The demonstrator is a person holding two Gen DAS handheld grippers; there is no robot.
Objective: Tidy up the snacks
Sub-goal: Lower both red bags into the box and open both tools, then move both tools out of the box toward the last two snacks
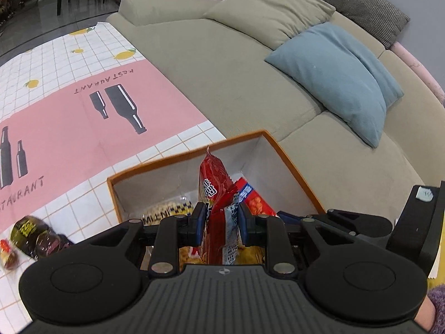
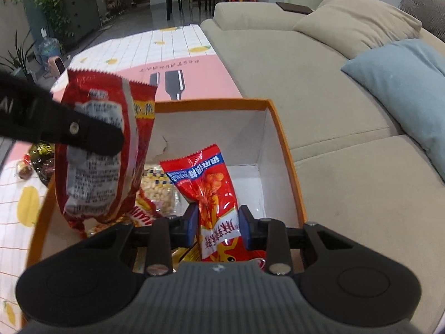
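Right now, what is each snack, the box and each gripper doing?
Left gripper: shut on the big red bag.
Right gripper: shut on the red peanut bag.
Orange box: open, snacks inside.
Clear puff packet: lying in the box.
Dark packets: on the tablecloth, outside.

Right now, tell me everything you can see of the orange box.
The orange box is an open-topped rectangular carton, seemingly cardboard, with orange outer walls and rim and a plain white inside. It sits upright on the patterned tablecloth, its far side next to the beige sofa. Several snack packets lie in it, among them a clear bag of pale puffs. The left gripper holds a red bag above it, and the right gripper holds a red peanut packet inside it.
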